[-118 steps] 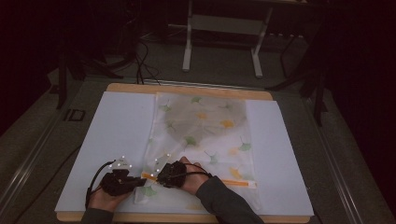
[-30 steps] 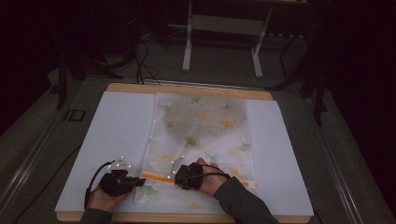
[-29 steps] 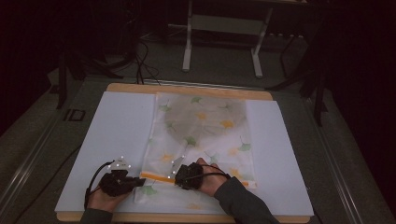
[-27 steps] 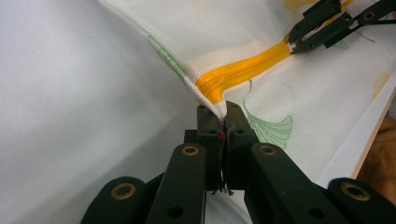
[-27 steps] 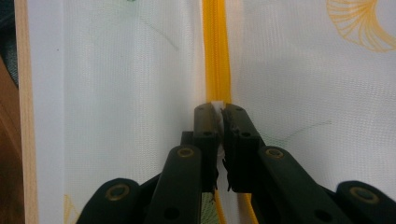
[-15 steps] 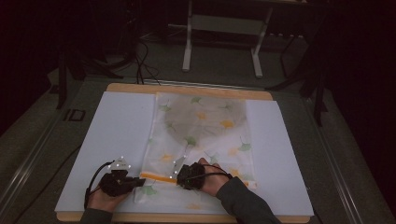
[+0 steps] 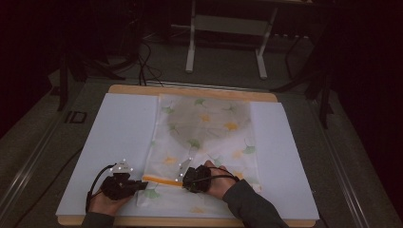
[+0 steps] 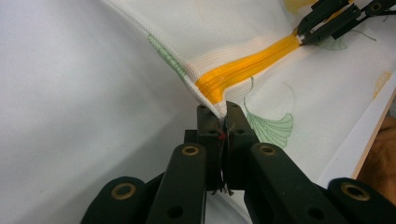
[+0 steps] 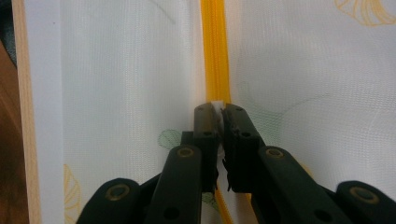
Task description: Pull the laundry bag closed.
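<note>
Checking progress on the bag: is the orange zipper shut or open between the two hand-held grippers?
Shut: the orange zipper runs as one closed band, no gap, along the mesh bag.

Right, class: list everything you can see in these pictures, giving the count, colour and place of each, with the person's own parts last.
Mesh bag: one, white with green and yellow leaf print, middle of the mat.
Zipper: one, orange, across the bag's near end.
Mat: one, white, covering the table.
Table: one, light wood, edge showing beyond the mat.
Metal stand: one, grey, on the floor behind the table.
Left hand-held gripper: one, black, shut on the bag's corner at the zipper's end.
Right hand-held gripper: one, black, shut on the zipper.
Sleeve: one, dark, bottom right of the high view.
</note>
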Action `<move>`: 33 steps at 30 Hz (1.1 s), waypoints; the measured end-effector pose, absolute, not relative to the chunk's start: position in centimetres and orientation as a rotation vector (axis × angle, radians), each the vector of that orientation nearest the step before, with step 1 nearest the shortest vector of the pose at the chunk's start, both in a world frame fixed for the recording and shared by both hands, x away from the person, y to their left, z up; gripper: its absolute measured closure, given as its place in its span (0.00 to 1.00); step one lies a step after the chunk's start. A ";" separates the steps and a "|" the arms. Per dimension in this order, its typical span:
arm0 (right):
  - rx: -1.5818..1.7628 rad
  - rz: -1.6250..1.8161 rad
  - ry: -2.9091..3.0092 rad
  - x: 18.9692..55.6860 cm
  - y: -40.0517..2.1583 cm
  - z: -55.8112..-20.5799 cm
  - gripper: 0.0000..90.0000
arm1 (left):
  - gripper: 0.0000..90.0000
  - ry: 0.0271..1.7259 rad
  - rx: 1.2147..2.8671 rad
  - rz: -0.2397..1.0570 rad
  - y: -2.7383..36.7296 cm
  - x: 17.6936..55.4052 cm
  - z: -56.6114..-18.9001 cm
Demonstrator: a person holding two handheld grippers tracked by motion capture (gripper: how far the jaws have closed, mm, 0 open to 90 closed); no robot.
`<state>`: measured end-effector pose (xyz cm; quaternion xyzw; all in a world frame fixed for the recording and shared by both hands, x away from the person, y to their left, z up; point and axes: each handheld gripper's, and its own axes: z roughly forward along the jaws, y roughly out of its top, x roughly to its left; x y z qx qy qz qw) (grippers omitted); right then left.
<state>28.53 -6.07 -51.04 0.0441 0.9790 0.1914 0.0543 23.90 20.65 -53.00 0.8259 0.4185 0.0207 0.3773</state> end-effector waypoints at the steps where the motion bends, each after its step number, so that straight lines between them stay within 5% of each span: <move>1: 0.137 0.583 2.974 28.5 -6.1 -51.0 0.94 | 0.98 1.070 2.110 0.052 20.7 23.9 -53.0; 33: 0.149 0.554 2.990 28.7 -7.0 -50.9 0.94 | 0.98 1.068 2.113 0.054 20.7 23.9 -53.1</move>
